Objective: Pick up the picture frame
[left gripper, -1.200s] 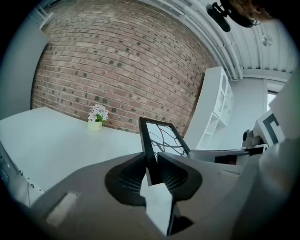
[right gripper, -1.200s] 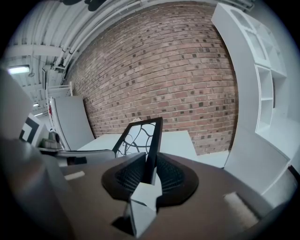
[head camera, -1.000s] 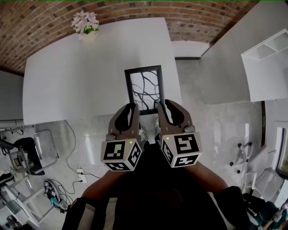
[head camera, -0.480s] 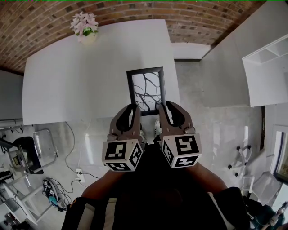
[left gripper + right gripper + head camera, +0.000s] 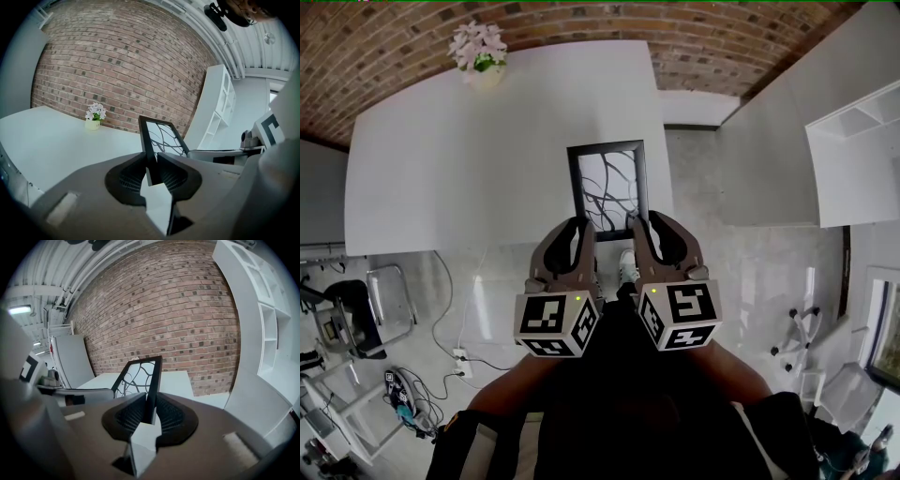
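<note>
The picture frame (image 5: 608,187) is black with a branch pattern behind its glass, and it stands over the near right part of the white table (image 5: 441,169). My left gripper (image 5: 584,227) is shut on its near left edge. My right gripper (image 5: 639,223) is shut on its near right edge. In the left gripper view the frame (image 5: 161,138) rises tilted from between the left gripper's (image 5: 152,158) pads. In the right gripper view the frame's (image 5: 140,373) right bar runs between the right gripper's (image 5: 152,401) pads.
A small pot of pale flowers (image 5: 478,56) stands at the table's far left by the brick wall (image 5: 694,28). A white shelf unit (image 5: 853,141) stands to the right. Chairs and cables (image 5: 403,375) lie on the floor at the left.
The frame and both grippers show slightly further right in the head view. Both grips are unchanged.
</note>
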Action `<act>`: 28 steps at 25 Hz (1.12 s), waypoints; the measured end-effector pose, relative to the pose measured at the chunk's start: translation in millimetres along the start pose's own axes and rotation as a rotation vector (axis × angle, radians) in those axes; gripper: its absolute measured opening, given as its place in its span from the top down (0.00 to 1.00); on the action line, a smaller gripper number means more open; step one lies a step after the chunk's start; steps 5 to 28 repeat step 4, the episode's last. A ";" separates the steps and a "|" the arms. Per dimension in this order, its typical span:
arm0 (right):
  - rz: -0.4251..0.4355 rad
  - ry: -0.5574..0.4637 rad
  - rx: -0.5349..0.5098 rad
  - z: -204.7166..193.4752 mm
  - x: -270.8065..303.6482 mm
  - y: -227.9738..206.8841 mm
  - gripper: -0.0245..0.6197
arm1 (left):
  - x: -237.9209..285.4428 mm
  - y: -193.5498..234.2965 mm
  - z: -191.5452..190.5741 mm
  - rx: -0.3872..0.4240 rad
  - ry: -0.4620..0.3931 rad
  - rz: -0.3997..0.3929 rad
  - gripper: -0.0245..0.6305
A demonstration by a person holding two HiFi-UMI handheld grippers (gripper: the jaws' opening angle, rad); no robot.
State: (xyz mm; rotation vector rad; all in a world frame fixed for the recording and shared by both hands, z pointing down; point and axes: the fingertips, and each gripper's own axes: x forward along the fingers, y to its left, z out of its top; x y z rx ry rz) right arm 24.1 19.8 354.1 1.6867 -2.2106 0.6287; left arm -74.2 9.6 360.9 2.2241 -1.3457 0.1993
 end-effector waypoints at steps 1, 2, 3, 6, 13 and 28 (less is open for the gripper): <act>0.000 0.000 -0.001 -0.4 -0.9 -0.3 0.86 | -0.5 -0.8 -0.6 0.000 0.001 0.000 0.86; 0.001 0.001 -0.001 -0.8 -1.9 -0.7 0.86 | -1.0 -1.7 -1.3 0.000 0.001 0.000 0.86; 0.001 0.001 -0.001 -1.3 -2.9 -1.0 0.86 | -1.4 -2.6 -1.9 0.000 0.002 0.000 0.86; 0.001 0.001 -0.001 -1.7 -3.9 -1.4 0.86 | -1.9 -3.4 -2.6 0.001 0.003 0.000 0.86; 0.001 0.001 -0.001 -1.7 -3.9 -1.4 0.86 | -1.9 -3.4 -2.6 0.001 0.003 0.000 0.86; 0.001 0.001 -0.001 -1.7 -3.9 -1.4 0.86 | -1.9 -3.4 -2.6 0.001 0.003 0.000 0.86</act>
